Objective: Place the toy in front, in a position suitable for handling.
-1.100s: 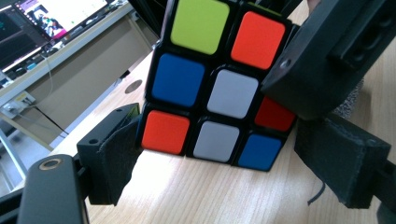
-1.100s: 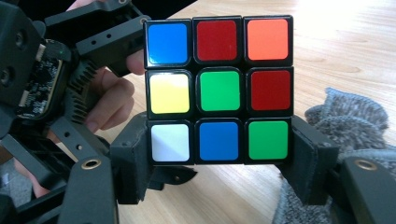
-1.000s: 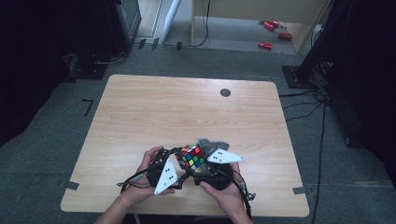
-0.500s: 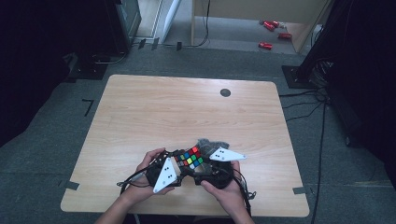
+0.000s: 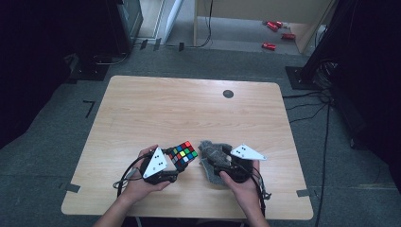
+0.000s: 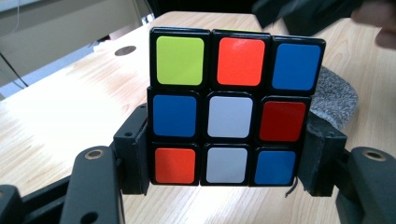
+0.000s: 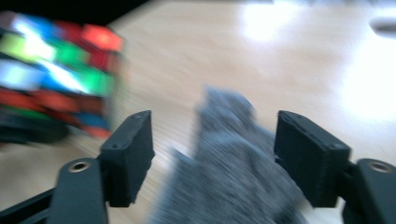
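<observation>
Pale wooden table (image 5: 156,113) carries the work at its near edge; the left gripper (image 6: 226,161) pinches a puzzle cube (image 6: 227,109) by two opposite sides, its pads pressed to the bottom row of coloured squares; the right gripper (image 7: 212,156) stands spread, its jaws having just been closing a little, with a grey cloth (image 7: 233,163) lying between them, pads apart from it; beyond both, a dark round mark (image 5: 228,93) sits near the table's far edge.

- right gripper view motion-blurred: cube (image 7: 56,70) smeared at left, sticker layout unreadable
- grey cloth (image 7: 238,163) fuzzy, cut off at near edge
- red items (image 5: 275,34) on far floor too small to identify
</observation>
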The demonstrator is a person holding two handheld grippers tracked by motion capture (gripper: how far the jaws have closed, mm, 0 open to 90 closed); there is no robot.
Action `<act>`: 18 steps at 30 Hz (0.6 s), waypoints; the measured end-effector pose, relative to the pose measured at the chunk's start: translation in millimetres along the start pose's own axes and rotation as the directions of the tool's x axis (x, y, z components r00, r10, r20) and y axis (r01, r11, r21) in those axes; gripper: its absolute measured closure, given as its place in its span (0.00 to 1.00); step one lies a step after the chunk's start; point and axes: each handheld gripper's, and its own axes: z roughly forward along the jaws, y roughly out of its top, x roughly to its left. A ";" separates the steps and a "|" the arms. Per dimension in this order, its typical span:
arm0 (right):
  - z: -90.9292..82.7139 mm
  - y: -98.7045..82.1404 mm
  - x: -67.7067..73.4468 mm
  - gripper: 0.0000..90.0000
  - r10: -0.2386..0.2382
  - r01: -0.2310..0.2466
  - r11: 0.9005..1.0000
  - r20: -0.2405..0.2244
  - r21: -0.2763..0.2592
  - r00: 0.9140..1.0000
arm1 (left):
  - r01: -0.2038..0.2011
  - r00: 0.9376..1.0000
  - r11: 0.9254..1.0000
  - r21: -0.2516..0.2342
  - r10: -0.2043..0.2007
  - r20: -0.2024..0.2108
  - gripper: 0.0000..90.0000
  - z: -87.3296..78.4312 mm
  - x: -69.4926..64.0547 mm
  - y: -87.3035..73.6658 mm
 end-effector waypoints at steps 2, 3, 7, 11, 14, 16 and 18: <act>7.1 -7.0 -6.9 0.39 0.008 -0.010 0.999 0.029 0.053 1.000 | 0.013 1.000 1.000 0.001 -0.013 0.008 0.38 -0.5 1.3 -1.0; 10.2 -10.4 -9.4 0.41 0.014 -0.016 0.997 0.024 0.073 1.000 | 0.018 1.000 1.000 0.003 -0.018 0.007 0.38 -0.8 1.7 -1.1; 24.3 -21.9 -14.5 0.48 0.000 -0.007 0.982 0.040 0.191 0.999 | 0.058 0.998 0.998 -0.006 -0.058 0.008 0.38 -2.9 4.9 -0.6; 34.3 -34.0 -16.0 0.51 -0.003 -0.006 0.972 0.039 0.233 0.999 | 0.080 0.997 0.997 -0.015 -0.080 0.007 0.38 -4.5 6.6 -0.4; 35.2 -34.8 -14.3 0.58 -0.025 0.010 0.974 0.064 0.227 0.998 | 0.080 0.997 0.997 -0.015 -0.080 0.007 0.38 -3.9 4.6 -0.9; 35.1 -35.3 -13.4 0.62 -0.042 0.025 0.973 0.072 0.228 0.997 | 0.082 0.997 0.996 -0.017 -0.082 0.012 0.38 -3.5 3.5 -0.7; 33.6 -35.2 -12.9 0.70 -0.060 0.042 0.972 0.070 0.232 0.996 | 0.085 0.996 0.996 -0.020 -0.085 0.021 0.38 -3.1 2.5 -0.2</act>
